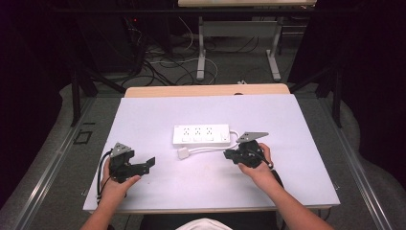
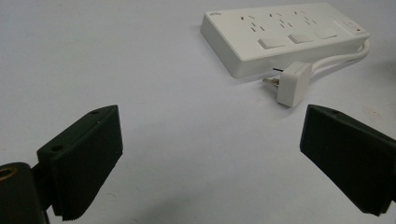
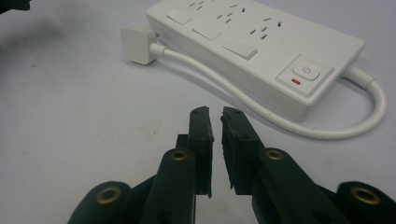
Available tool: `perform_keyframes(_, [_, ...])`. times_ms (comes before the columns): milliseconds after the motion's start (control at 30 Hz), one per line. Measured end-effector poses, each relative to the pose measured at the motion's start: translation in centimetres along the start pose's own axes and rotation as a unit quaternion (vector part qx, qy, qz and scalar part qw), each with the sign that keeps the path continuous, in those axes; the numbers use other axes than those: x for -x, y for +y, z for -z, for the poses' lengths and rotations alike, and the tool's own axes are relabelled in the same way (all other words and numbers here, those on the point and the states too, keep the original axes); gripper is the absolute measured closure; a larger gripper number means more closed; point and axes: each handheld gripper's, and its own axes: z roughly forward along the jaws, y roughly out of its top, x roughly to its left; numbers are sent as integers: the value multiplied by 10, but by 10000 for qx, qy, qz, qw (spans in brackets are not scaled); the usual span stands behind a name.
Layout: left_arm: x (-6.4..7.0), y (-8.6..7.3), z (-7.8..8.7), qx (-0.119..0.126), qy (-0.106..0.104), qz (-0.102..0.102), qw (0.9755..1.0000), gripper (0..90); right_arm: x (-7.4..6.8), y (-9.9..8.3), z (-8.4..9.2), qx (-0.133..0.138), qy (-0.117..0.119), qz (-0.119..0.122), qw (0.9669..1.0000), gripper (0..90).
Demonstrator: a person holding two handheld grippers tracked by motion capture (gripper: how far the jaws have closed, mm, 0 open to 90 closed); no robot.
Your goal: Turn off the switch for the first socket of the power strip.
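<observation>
Closest to the person, at the front of the white table [image 1: 158, 191], the left gripper [image 1: 143, 165] sits low on the left side in the person's left hand [image 1: 115, 184]; its two black jaws are spread wide apart with nothing between them, only bare tabletop showing in the gap in the left gripper view. Over on the right, the right gripper [image 1: 227, 154] is held in the right hand [image 1: 258, 165], its tip pointing leftward across the table. In the right gripper view its jaws are drawn almost together, a thin slit left between the ridged pads [image 3: 202, 126], and they grip nothing

Just past both grippers lies the white plug [image 1: 183, 153], flat on the table between them, its prongs visible in the left gripper view [image 2: 294, 83] pointing toward the strip. Its white cord [image 3: 224, 84] runs along the near side of the power strip [image 1: 201, 134] and loops round to that strip's right end. The strip lies near mid-table, sockets upward, with a power button [image 3: 304, 71] at the cord end

Beyond the table, a bench's legs and loose cables cover the floor [image 1: 230, 62]
</observation>
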Motion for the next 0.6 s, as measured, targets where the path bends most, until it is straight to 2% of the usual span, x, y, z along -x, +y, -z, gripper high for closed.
perform_keyframes(233, [0,0,1,-34,-10,-5,10000,55,4,-13,7,65,-63,-161,9998,826])
perform_keyframes(333, [0,0,0,9,-11,-17,10000,55,7,-15,8,88,-95,-277,9995,826])
perform_keyframes(600, [-1,1,2,-32,-24,-33,10000,55,13,-18,10,103,-178,-377,9991,826])
